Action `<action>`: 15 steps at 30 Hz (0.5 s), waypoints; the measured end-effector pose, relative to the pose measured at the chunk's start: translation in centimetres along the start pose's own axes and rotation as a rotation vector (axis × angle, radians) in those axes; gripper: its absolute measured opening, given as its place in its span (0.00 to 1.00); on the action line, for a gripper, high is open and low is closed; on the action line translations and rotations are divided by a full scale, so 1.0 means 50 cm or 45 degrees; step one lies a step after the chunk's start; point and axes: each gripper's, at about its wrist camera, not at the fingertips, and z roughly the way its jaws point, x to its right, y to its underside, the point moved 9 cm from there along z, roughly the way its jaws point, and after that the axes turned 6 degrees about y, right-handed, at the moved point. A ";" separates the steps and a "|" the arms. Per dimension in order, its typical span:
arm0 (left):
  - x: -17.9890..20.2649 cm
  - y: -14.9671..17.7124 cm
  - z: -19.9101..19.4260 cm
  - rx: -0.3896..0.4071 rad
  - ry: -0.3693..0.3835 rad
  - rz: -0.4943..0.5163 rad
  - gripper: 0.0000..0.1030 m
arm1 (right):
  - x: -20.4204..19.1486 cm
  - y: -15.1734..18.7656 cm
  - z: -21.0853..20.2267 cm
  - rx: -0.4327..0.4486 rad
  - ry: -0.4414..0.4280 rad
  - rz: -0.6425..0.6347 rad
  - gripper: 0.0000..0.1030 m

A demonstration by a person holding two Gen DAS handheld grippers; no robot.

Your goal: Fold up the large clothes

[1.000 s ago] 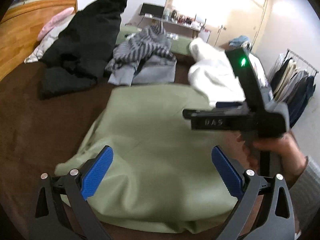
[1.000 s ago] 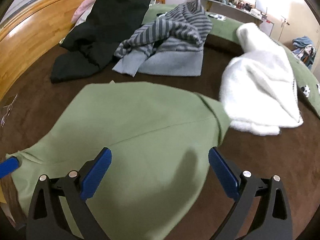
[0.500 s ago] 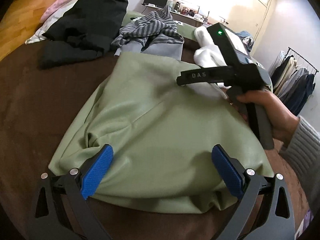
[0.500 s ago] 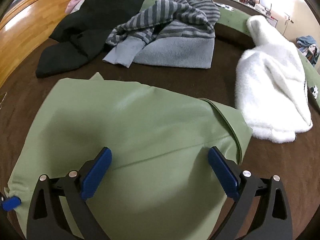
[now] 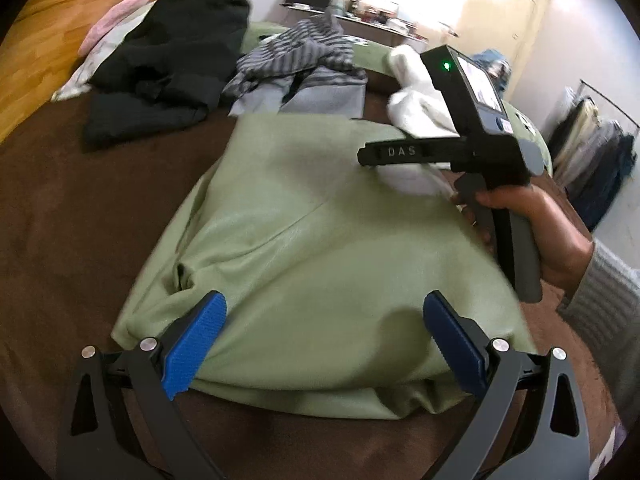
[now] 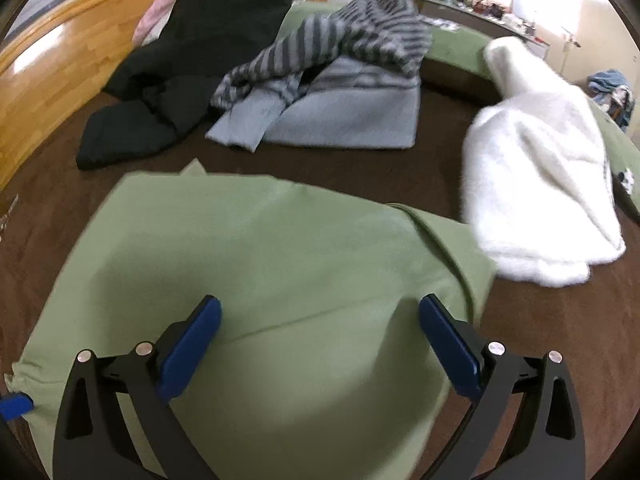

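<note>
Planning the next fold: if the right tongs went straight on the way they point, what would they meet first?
Probably the green garment lying just ahead of the open right tongs; the grey striped sweater sits farther beyond, though depth is unclear.

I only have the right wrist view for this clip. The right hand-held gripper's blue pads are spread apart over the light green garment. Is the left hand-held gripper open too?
Observer: Yes. The left hand-held gripper is open, with its blue pads apart over the near edge of the light green fabric garment. It grips nothing.
Reviewer: Does that near edge lie flat?
Observer: Not fully. The left wrist view shows a puckered fold in the cloth just beyond the left-side pad.
Reviewer: Is there anything to note on the body of the right hand-held gripper?
Observer: A small green light glows on its black housing. The person's right hand holds its handle above the garment's right side.
</note>
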 end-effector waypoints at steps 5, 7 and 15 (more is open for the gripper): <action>0.008 -0.070 -0.059 0.065 0.018 0.157 0.94 | 0.049 0.022 -0.085 0.060 -0.189 0.220 0.94; -0.016 -0.084 -0.060 0.044 0.025 0.145 0.94 | 0.063 0.037 -0.104 0.056 -0.236 0.272 0.94; -0.134 -0.104 0.003 -0.076 0.087 -0.067 0.94 | 0.088 0.108 -0.139 -0.024 -0.538 0.531 0.95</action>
